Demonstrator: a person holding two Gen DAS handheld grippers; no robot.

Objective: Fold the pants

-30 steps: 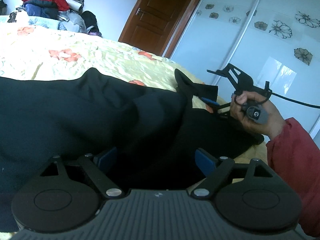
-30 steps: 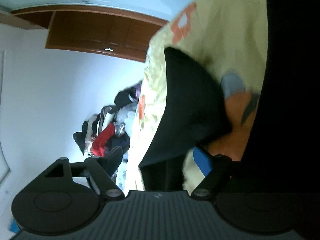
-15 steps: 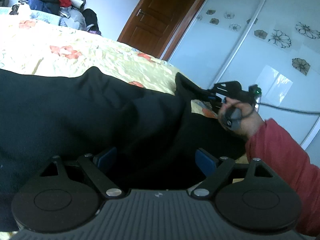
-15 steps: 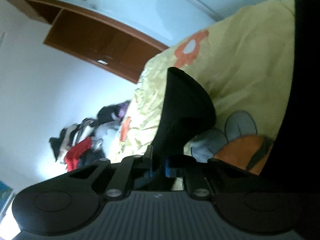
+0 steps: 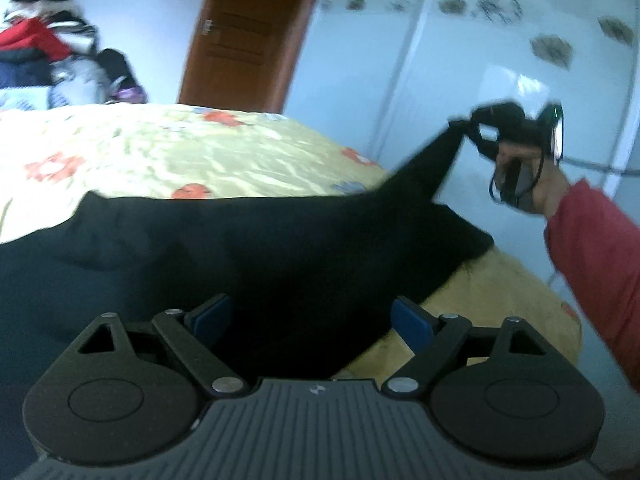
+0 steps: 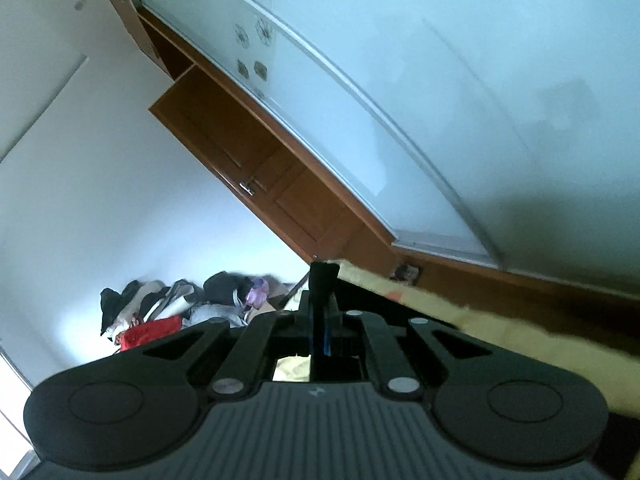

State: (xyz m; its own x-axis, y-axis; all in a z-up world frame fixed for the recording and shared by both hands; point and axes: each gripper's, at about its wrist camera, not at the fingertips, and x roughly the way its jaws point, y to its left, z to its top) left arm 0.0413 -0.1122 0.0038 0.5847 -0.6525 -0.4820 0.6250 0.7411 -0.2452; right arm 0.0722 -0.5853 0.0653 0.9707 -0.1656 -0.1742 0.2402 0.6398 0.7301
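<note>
No writing can be read anywhere. One pair of black pants point(image 5: 248, 248) lies spread on a bed point(image 5: 160, 152) with a yellow cover printed with orange flowers. The right gripper point(image 5: 460, 126), held by a hand point(image 5: 532, 184) in a red sleeve point(image 5: 596, 248), has its jaws clamped on a corner of the pants, lifted off the bed. The left gripper point(image 5: 312, 316) hangs above the pants with jaws wide and nothing between them. Behind the bed stand one brown door point(image 5: 252, 32), a white wardrobe point(image 5: 480, 60) with flower prints, and a heap of clothes point(image 5: 48, 52).
</note>
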